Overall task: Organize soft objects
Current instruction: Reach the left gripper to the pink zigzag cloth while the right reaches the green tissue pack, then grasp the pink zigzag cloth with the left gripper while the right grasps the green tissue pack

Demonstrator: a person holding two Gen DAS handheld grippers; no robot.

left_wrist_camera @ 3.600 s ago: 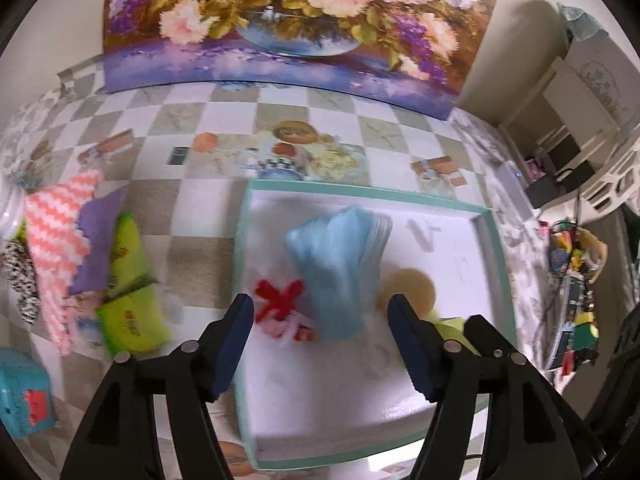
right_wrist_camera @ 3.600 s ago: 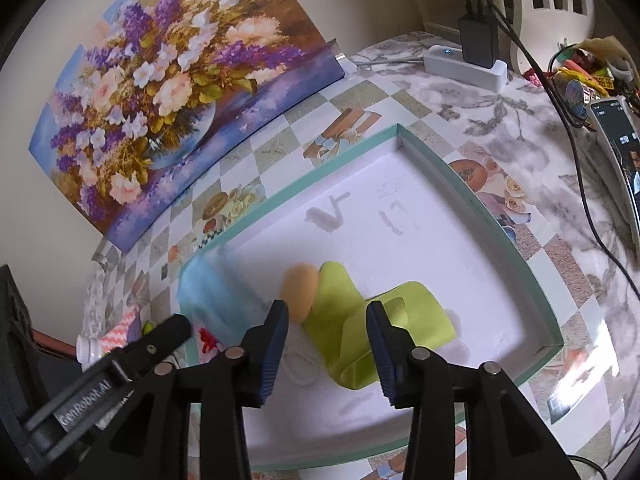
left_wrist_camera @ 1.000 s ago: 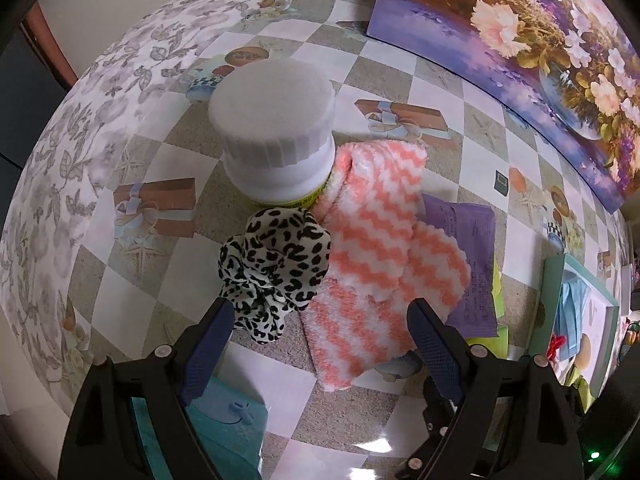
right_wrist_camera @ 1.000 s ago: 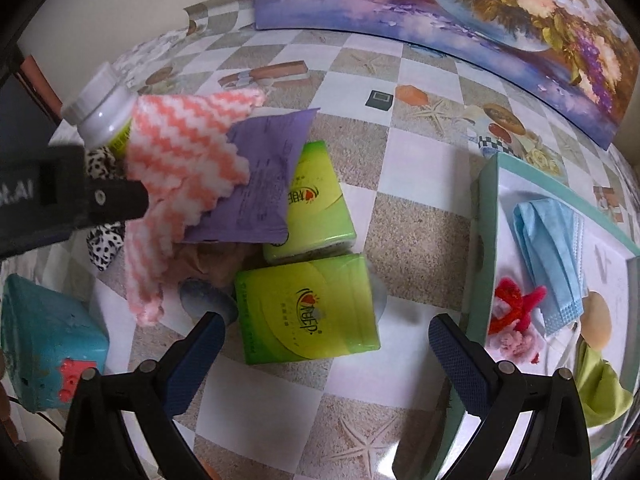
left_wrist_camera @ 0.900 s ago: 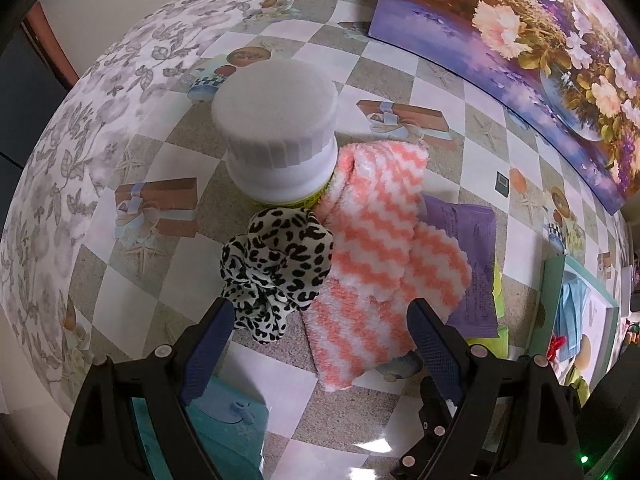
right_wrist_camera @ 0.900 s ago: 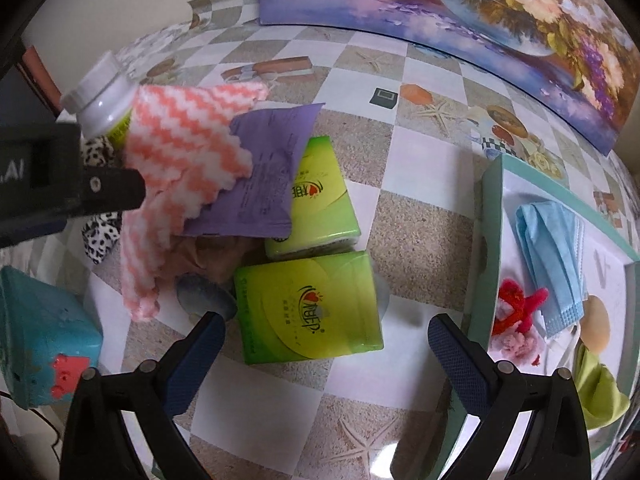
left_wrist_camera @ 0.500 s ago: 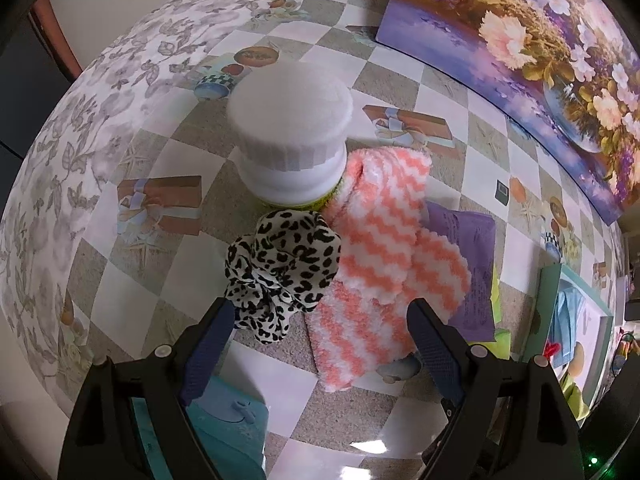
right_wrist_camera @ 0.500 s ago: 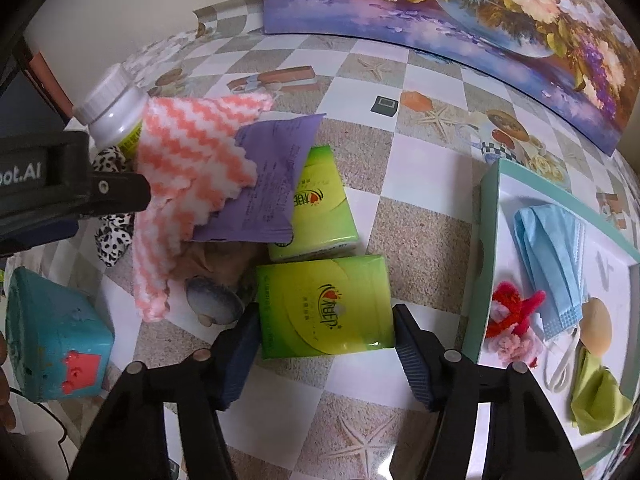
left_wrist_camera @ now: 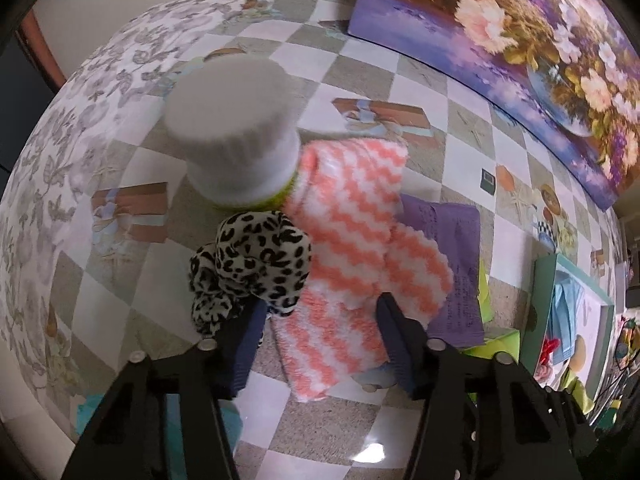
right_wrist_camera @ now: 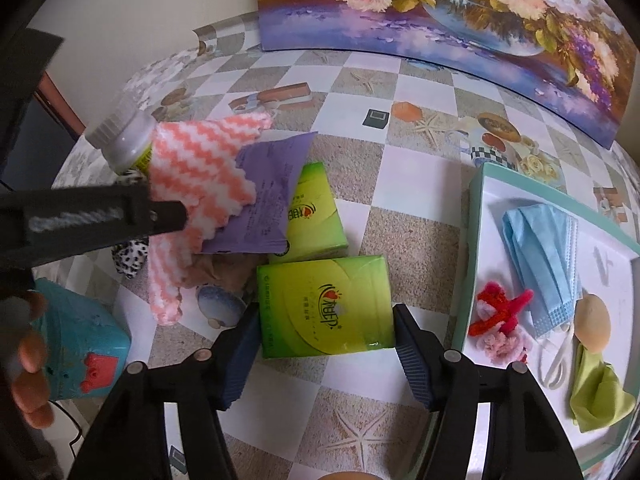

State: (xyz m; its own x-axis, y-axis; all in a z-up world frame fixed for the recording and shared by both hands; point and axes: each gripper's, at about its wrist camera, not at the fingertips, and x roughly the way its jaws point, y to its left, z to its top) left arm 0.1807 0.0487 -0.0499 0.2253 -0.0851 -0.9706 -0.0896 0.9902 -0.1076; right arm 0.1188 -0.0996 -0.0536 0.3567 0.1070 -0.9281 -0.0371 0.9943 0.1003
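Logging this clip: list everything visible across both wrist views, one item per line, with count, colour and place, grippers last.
tissue packs: 2, green, table centre, nearer one between the right fingers
striped cloth: 1, pink and white, between the left fingers
leopard scrunchie: 1, black and white, left of the cloth
bottle: 1, white cap, behind the scrunchie
purple sheet: 1, over the far tissue pack
teal box: 1, red mark, near left
tray: 1, teal rim, right
face masks: stack, blue, in tray
pipe-cleaner piece: 1, red, in tray
sponge: 1, tan, in tray
green cloth: 1, in tray
flower painting: 1, at the wall
left gripper: open around the cloth
right gripper: open around the pack
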